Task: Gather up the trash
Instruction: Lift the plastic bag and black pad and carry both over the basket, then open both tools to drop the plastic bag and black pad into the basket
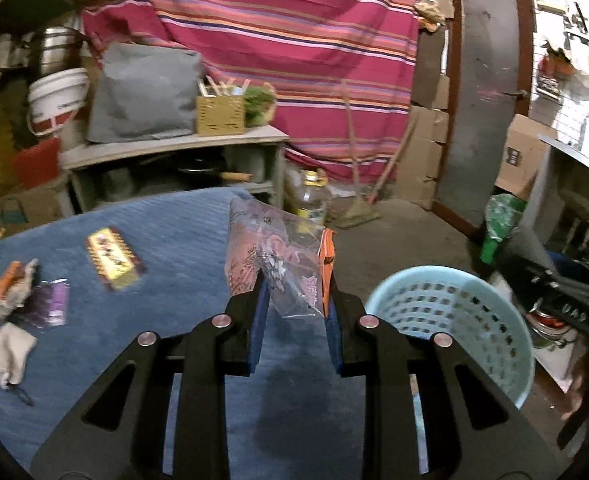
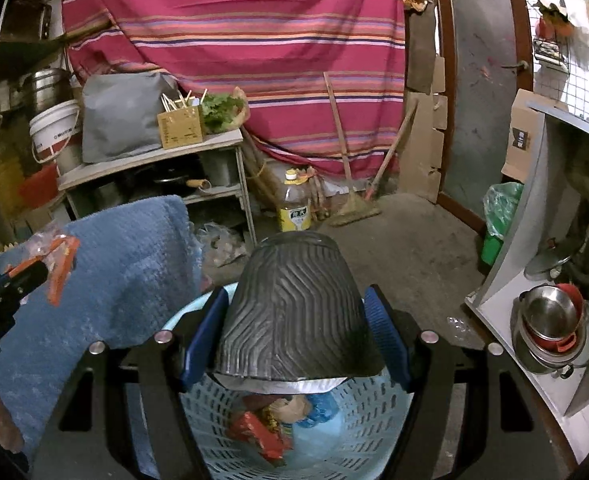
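My left gripper (image 1: 296, 280) is shut on a clear plastic wrapper with pink print and an orange edge (image 1: 270, 256), held above the blue towel-covered table (image 1: 174, 232). It also shows in the right wrist view (image 2: 56, 264). My right gripper (image 2: 296, 304) is shut on a black ribbed paper cup (image 2: 292, 304), tilted upside down over the light blue basket (image 2: 358, 420), which holds red and blue wrappers (image 2: 262, 432). The basket also shows in the left wrist view (image 1: 454, 320). More trash lies on the table: a yellow wrapper (image 1: 112, 258), a purple wrapper (image 1: 56, 304), a grey crumpled piece (image 1: 12, 354).
A shelf unit (image 1: 174, 148) with a grey bag and a wooden box stands behind the table. An oil bottle (image 2: 294, 204) and brooms (image 2: 354, 200) stand on the floor by the striped curtain. A white cabinet (image 2: 534, 320) with steel bowls is at right, beside a green bin (image 2: 498, 216).
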Demonstrator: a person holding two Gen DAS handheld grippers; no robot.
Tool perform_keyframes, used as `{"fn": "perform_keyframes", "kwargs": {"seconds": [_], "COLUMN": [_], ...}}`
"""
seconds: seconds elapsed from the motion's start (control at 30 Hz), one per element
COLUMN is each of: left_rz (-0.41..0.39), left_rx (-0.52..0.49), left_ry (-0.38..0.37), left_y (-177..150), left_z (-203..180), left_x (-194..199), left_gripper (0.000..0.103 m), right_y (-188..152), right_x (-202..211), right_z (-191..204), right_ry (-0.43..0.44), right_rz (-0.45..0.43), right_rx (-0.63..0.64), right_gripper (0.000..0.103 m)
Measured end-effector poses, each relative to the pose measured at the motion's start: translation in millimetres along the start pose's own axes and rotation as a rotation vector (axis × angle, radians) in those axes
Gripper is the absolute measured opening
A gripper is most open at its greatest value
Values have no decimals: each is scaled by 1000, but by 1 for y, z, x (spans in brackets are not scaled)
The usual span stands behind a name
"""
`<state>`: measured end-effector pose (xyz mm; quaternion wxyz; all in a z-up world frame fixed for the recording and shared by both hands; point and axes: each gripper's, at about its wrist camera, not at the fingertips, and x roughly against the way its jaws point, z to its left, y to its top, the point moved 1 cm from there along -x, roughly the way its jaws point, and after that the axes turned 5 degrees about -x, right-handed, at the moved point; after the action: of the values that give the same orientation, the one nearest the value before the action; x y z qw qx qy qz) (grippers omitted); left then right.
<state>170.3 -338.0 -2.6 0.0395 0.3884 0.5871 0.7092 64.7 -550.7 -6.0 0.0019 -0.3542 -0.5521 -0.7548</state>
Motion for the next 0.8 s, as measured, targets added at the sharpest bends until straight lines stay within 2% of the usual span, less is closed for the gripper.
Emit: {"fn": "perform_keyframes", "kwargs": {"seconds": [0.4,0.57,0.7,0.8], "left_rz": [15,43,82,101], "left_rx": [-77,-93,-105,-111], "left_ry": [-119,-171,-192,-189], "left_y": [-3,-8,-16,-20], "left_z": [-81,-104,-114,-115], "left_x": [-21,-32,-45,-49], "left_gripper": [25,26,33,43], "right_y": [-8,-13,-15,-15], "right_x": [-6,-6,-7,-8], "right_z": [-41,-56,-65,-68], "right_ry": [-33,-31,-38,-36], "right_rz": [34,49,60,62], "right_rx": [-33,-40,-64,-73], "right_gripper": [70,69,69,70]}}
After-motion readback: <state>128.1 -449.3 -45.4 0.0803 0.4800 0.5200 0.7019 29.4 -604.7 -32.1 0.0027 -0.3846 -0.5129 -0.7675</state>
